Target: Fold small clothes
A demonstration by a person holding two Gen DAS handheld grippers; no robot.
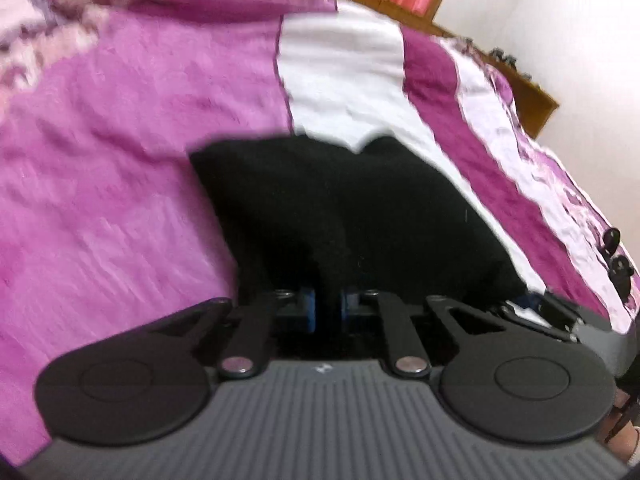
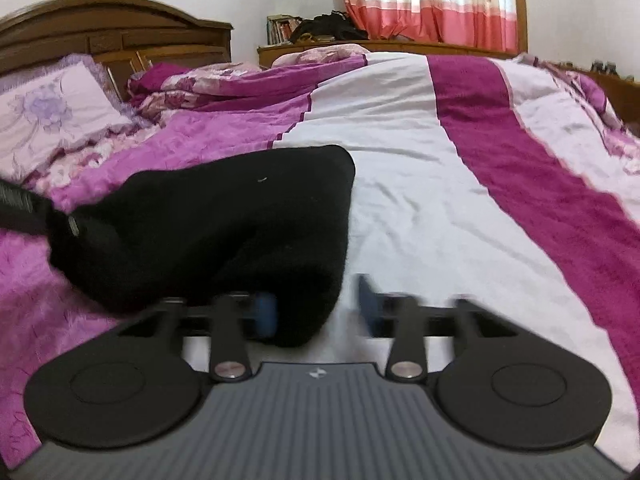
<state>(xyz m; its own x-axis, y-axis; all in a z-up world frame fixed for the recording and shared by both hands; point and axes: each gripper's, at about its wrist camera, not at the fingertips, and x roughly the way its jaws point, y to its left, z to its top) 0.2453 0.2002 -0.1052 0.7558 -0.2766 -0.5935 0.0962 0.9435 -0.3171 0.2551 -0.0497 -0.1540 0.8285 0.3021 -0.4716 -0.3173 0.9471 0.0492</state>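
With the left gripper (image 1: 328,308) clamped on the black cloth (image 2: 224,220), the right gripper (image 2: 316,312), jaws apart, should pinch its near corner squarely before lifting.

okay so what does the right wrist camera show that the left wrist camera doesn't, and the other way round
Only the right wrist view shows the wooden headboard, the floral pillow and a shelf of books. Only the left wrist view shows the left gripper with its blue pads close together on the black garment. Both share the garment, the striped bedspread and the pink curtain.
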